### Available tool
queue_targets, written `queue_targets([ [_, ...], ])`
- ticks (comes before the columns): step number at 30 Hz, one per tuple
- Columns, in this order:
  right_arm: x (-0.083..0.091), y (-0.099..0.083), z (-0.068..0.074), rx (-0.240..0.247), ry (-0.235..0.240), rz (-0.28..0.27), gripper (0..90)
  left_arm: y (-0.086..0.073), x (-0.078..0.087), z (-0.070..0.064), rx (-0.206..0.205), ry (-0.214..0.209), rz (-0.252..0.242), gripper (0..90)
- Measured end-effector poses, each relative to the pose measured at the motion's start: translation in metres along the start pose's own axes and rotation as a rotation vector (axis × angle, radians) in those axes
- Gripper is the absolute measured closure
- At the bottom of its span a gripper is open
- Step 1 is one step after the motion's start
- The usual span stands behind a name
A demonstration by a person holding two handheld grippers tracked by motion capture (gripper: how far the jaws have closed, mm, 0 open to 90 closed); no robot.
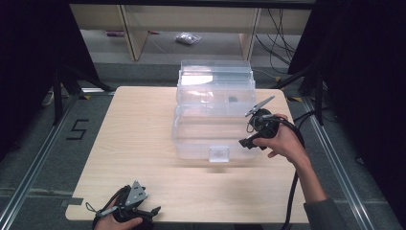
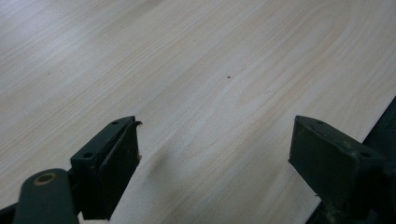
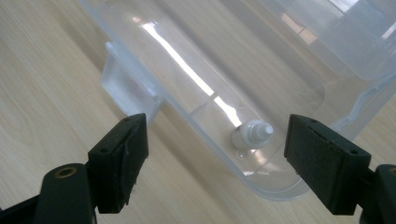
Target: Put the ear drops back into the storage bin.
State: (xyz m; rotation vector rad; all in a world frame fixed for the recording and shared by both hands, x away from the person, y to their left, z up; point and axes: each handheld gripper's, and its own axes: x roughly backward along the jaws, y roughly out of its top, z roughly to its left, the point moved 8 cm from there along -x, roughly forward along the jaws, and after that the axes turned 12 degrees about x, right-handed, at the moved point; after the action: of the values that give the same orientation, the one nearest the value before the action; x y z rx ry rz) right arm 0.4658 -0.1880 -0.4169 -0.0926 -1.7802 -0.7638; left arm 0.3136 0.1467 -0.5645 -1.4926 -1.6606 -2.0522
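Clear plastic lidless storage box mid-table, with a small white capped bottle inside at its near right corner. Not yet gripped: right gripper poised above that corner, jaws wide apart, bottle between them but below the box rim. Left gripper near the pale wooden table front edge, jaws apart, holding nothing. Open room left of the box.

Both grippers are black: the left gripper carries a grey three-cornered plate with small holes, and its blocky jaws show screw holes. A thick black cable trails from the right gripper; beside that cable, a grey sleeve.
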Motion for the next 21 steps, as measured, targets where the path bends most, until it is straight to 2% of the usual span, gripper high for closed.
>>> queue_targets([
  [4, 0.003, -0.002, 0.003, 0.013, -0.004, -0.020, 22.7, 0.000, 0.001, 0.001, -0.008, 0.000, 0.000, 15.4],
  [7, 0.003, -0.003, 0.007, -0.009, -0.006, -0.018, 22.7, 0.000, 0.001, 0.001, -0.011, 0.000, 0.003, 15.4],
  [10, 0.004, -0.005, 0.010, 0.010, 0.001, -0.026, 22.7, 0.000, 0.001, 0.000, -0.002, -0.001, -0.005, 15.4],
  [11, 0.003, -0.005, 0.011, 0.026, -0.007, -0.036, 22.7, 0.000, 0.001, 0.000, -0.011, -0.001, 0.003, 15.4],
  [14, 0.004, -0.007, 0.019, 0.033, 0.002, -0.058, 22.7, 0.000, 0.001, 0.000, -0.009, -0.001, 0.003, 15.3],
  [19, 0.005, -0.010, 0.028, 0.022, 0.013, -0.097, 22.5, 0.000, 0.001, 0.000, -0.008, 0.000, -0.001, 15.3],
  [21, 0.005, -0.011, 0.031, 0.018, 0.010, -0.097, 22.4, 0.001, 0.000, -0.003, 0.014, -0.013, -0.016, 15.4],
])
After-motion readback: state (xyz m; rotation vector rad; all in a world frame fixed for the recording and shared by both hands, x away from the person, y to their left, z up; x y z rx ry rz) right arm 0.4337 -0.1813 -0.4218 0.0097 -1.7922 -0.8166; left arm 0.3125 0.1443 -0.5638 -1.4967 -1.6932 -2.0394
